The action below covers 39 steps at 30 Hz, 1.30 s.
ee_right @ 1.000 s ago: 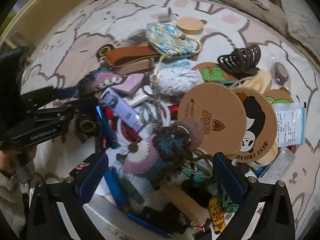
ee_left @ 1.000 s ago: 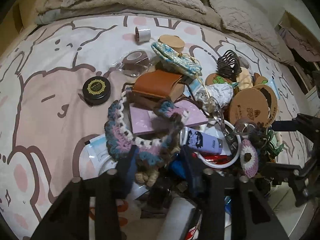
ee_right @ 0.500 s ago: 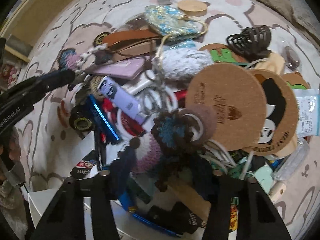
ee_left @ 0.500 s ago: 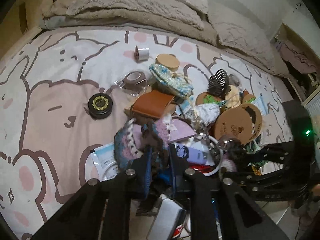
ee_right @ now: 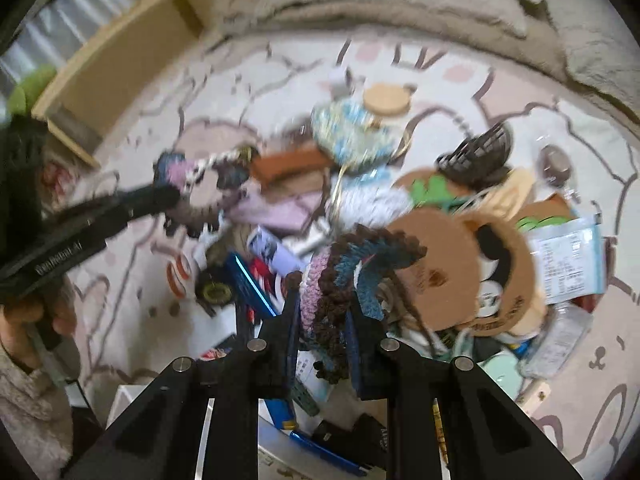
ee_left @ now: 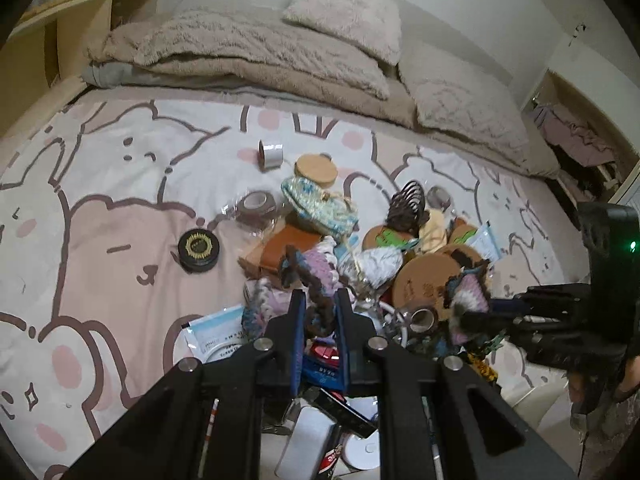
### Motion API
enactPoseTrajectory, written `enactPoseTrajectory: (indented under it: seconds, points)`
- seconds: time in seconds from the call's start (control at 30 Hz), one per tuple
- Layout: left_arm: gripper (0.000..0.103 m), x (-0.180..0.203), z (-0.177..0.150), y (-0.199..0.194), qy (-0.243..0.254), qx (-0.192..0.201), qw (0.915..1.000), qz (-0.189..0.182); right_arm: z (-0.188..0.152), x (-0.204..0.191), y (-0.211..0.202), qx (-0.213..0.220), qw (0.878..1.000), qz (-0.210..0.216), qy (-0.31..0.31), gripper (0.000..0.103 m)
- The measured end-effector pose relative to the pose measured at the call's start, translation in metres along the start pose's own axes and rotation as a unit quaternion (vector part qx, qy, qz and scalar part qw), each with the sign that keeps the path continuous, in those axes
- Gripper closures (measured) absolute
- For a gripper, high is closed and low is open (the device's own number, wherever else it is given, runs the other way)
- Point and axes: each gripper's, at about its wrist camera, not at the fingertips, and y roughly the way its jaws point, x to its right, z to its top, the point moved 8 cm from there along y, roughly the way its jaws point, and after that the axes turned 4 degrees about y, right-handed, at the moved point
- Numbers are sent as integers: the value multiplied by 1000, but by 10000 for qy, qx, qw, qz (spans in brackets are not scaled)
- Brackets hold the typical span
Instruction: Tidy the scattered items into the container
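This is a bedroom in a home. A bed (ee_left: 100, 208) fills the view, made up with a pink and white cartoon bear and rabbit sheet. A folded beige fleece blanket (ee_left: 240, 60) and a fluffy pillow (ee_left: 344, 12) lie at its head. A light wooden shelf unit (ee_left: 60, 44) stands beside it, and clothes (ee_left: 572, 140) are heaped in a nook at the right.

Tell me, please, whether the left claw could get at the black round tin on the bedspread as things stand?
Probably not at once. The tin lies alone and uncovered on the bedspread, so the way is free, but the left claw is shut on a crochet piece and would have to drop it first.
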Motion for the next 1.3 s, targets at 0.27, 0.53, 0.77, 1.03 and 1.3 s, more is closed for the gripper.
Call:
enactPoseTrajectory:
  seconds: [0.27, 0.53, 0.77, 1.03, 1.3]
  points:
    - [89, 8, 6, -23, -55, 261, 9996, -61, 10, 4, -68, 1033, 9943, 206, 170, 82]
    - [90, 37, 23, -66, 41, 804, 9964, -253, 8, 4, -109, 1523, 9861, 557, 357, 82]
    - [90, 65, 35, -110, 218, 1276, 9909, -371, 6, -4, -147, 1899, 9774, 864, 351, 82]
    - [101, 84, 47, -165, 363, 1840, 9814, -398, 4, -17, -196, 2338, 9651, 1172, 162, 82]
    - [58, 93, 29, -144, 871, 1267, 9881, -18, -12, -20, -219, 2484, 9603, 1268, 61, 82]
